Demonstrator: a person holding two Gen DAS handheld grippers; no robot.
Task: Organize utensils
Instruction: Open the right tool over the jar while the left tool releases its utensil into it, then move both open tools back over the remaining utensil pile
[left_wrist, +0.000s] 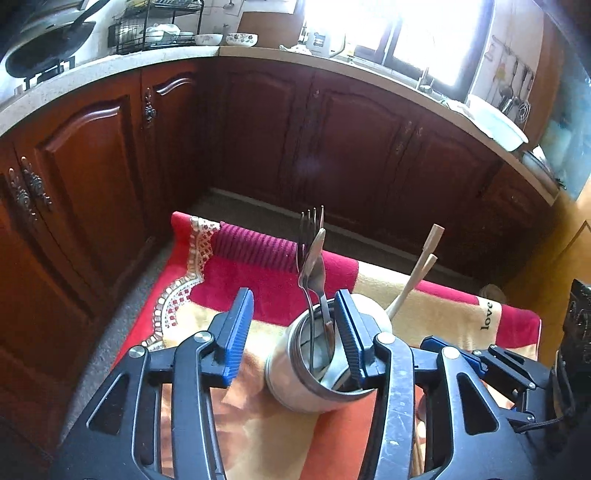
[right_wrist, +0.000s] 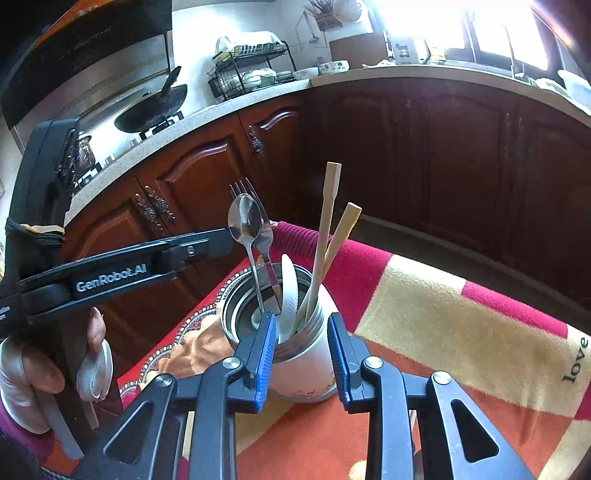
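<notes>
Low in the centre of both frames, on the red and yellow cloth (right_wrist: 424, 314), the jar (right_wrist: 299, 369) holds fork (right_wrist: 245, 192), spoon (right_wrist: 243, 221) and 2 chopsticks (right_wrist: 325, 236), left gripper (left_wrist: 295, 332) and right gripper (right_wrist: 301, 354) both spread apart, gripping nothing.

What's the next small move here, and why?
Probably lift both tools straight up and away. The fork, spoon, knife and chopsticks already stand in the metal holder. The left tool and right tool both look open and empty, though the left's right finger overlaps the rim.
</notes>
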